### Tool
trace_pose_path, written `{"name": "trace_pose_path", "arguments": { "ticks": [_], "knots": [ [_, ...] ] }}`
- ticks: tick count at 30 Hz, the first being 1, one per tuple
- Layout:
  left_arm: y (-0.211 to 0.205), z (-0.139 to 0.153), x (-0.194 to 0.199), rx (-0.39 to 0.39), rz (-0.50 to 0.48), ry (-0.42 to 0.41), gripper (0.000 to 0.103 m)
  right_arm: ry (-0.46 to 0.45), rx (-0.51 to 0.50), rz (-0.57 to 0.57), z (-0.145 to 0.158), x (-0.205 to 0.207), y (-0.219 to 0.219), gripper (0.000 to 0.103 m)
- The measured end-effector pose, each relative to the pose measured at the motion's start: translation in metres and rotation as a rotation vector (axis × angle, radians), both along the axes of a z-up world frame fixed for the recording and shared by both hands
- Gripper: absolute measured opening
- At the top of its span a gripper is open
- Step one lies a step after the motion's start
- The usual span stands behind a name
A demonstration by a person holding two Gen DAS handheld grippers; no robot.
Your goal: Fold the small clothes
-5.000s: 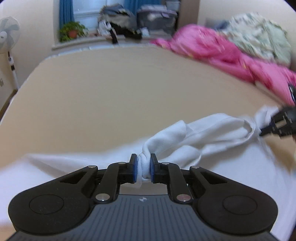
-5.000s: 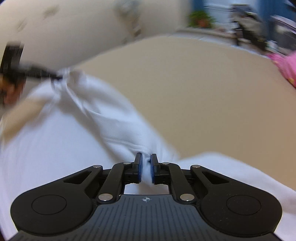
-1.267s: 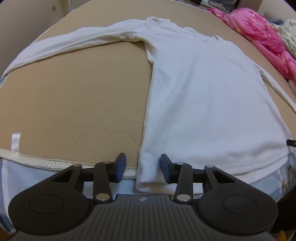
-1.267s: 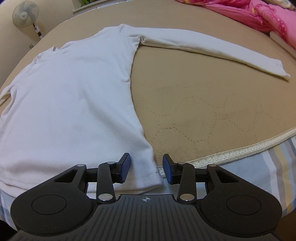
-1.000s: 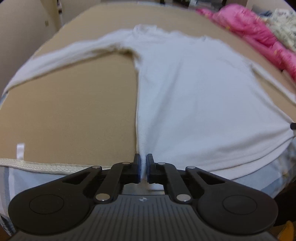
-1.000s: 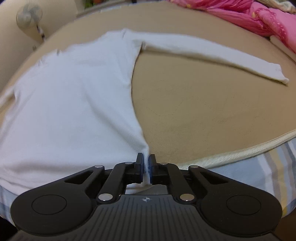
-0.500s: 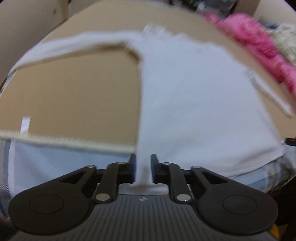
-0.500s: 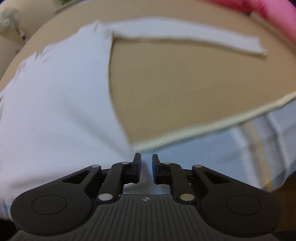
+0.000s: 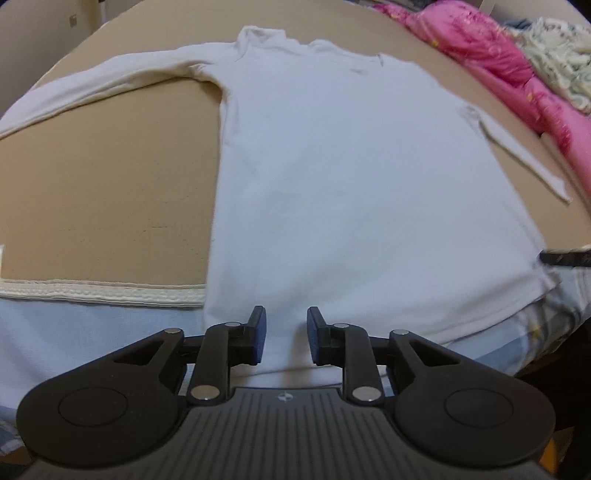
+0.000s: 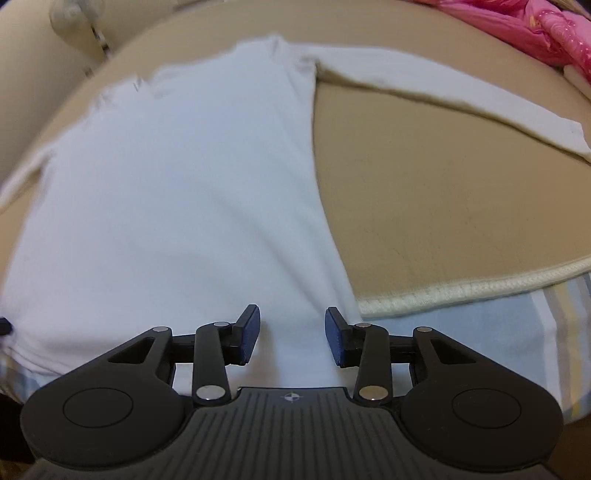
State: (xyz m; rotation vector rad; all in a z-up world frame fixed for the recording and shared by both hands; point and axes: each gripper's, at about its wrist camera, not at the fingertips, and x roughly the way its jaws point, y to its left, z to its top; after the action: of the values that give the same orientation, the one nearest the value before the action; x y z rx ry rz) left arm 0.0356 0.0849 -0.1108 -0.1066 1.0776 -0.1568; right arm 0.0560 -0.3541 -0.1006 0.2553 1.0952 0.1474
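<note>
A white long-sleeved shirt [image 9: 351,166] lies spread flat on a tan bed cover [image 9: 103,192], sleeves stretched out to both sides, its hem hanging over the near edge. My left gripper [image 9: 284,336] is open over the hem near its left corner, holding nothing. My right gripper [image 10: 291,339] is open over the hem near its right corner; the shirt [image 10: 177,177] fills that view. The tip of the right gripper [image 9: 565,256] shows at the left wrist view's right edge.
A pink quilt [image 9: 498,55] and a patterned cloth [image 9: 557,48] lie bunched at the far right of the bed. The cover's cream piped edge [image 10: 472,288] runs along the front, over a pale blue striped sheet [image 10: 480,339]. A fan [image 10: 74,14] stands far left.
Both grippers were shut on the shirt's hem corners one second ago and pulled it toward the bed's near edge. Both have since opened and let the hem go.
</note>
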Motion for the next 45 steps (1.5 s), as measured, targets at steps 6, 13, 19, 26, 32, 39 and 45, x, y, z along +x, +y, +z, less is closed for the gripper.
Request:
{"name": "trace_pose_path", "arguments": {
  "ticks": [6, 13, 19, 26, 32, 39, 45],
  "knots": [
    [-0.001, -0.001, -0.003, 0.017, 0.015, 0.020, 0.032, -0.017, -0.022, 0.001, -0.003, -0.003, -0.004, 0.041],
    [-0.003, 0.020, -0.007, 0.039, 0.044, -0.123, 0.051, -0.216, 0.073, -0.133, 0.025, -0.004, -0.032, 0.043],
    [-0.014, 0.035, -0.004, 0.062, 0.093, -0.227, 0.063, -0.293, 0.083, -0.137, 0.025, 0.004, -0.014, 0.043],
    [-0.020, 0.059, -0.011, 0.095, 0.134, -0.353, 0.083, -0.445, 0.054, -0.073, 0.069, 0.006, -0.012, 0.043],
    [-0.025, 0.068, -0.017, 0.120, 0.131, -0.435, 0.086, -0.673, -0.045, -0.024, 0.131, 0.027, -0.033, 0.043],
    [-0.018, 0.060, -0.006, 0.117, 0.160, -0.411, 0.086, -0.623, -0.171, -0.037, 0.088, 0.056, -0.025, 0.042],
    [-0.008, 0.054, 0.008, 0.129, 0.220, -0.383, 0.084, -0.611, -0.133, 0.022, 0.075, 0.081, -0.010, 0.042]
  ]
}}
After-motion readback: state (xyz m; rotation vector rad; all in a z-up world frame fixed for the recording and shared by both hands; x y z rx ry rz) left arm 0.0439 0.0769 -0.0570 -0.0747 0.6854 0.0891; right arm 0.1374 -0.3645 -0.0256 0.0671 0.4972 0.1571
